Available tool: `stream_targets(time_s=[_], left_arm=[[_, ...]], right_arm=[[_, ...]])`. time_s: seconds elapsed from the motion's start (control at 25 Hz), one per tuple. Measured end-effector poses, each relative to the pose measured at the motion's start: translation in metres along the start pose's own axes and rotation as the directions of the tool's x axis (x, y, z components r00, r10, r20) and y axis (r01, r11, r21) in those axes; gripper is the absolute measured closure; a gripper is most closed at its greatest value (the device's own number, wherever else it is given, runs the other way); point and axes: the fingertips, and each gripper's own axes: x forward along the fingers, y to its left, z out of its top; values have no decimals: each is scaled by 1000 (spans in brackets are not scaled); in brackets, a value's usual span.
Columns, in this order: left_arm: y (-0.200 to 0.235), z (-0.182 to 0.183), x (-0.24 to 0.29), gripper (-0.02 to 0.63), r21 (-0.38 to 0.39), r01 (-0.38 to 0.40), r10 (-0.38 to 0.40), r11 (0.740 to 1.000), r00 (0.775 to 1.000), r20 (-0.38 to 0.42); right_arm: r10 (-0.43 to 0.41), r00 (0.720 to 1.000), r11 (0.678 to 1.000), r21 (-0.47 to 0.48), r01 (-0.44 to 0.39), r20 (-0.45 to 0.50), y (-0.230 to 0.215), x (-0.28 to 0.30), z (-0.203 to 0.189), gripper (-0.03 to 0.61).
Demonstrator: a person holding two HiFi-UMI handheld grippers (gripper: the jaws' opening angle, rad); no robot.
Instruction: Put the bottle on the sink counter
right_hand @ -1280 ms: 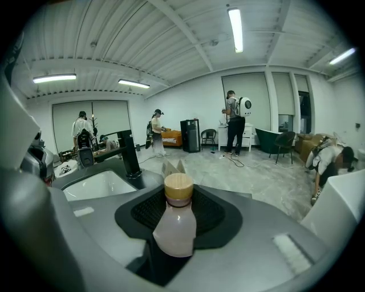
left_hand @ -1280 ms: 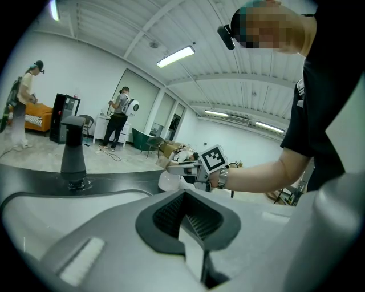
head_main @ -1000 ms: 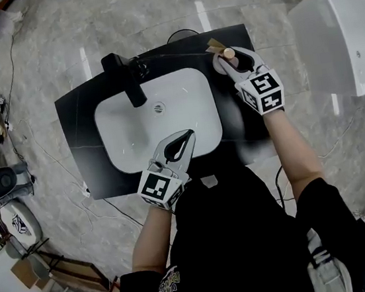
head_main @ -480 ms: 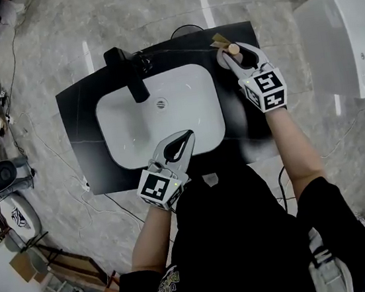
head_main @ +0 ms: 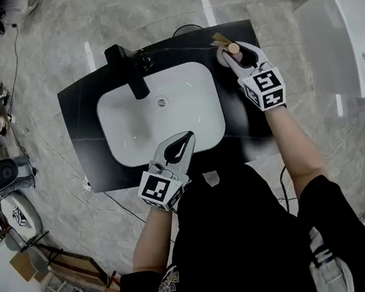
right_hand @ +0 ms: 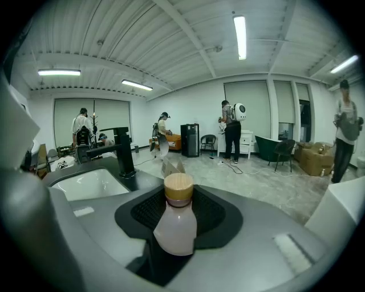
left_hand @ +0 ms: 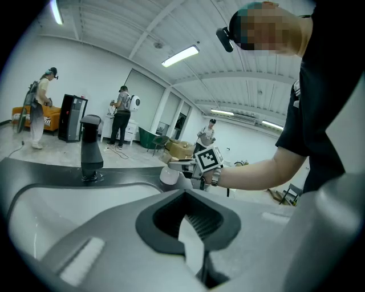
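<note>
Jaws pressed together on nothing, the left gripper (head_main: 178, 148) hangs at the near rim of the white rounded sink basin (head_main: 134, 135). Beyond, right of the basin over the black counter (head_main: 78, 115), the outstretched right gripper (head_main: 236, 55) clamps a small pale plastic bottle with tan cap (right_hand: 175, 225) by its belly. The bottle looks light, smooth and likely slippery; touchdown unclear.

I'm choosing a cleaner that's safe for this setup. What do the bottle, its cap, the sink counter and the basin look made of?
The bottle is pale pink, frosted and translucent: likely plastic, possibly glass. Its cap is tan and matte, wood-like. The sink counter is black with a reflective sheen: polished stone or composite. The basin is smooth glossy white, probably ceramic.
</note>
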Motion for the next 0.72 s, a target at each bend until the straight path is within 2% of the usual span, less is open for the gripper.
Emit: stream_targets(time_s=[0.4, 0.6, 0.72], left_arm=[[-5, -5, -23, 612, -7, -29, 29, 1000, 1000, 11], [-7, -8, -39, 612, -1, -29, 29, 1000, 1000, 10], [-10, -11, -48, 612, 9, -1, 0, 1000, 999, 41]], right_arm=[[-34, 999, 999, 12, 35, -18, -3, -3, -5, 382], [-72, 997, 997, 34, 73, -25, 0, -20, -9, 392], [-127, 991, 990, 57, 129, -40, -3, -39, -14, 423]])
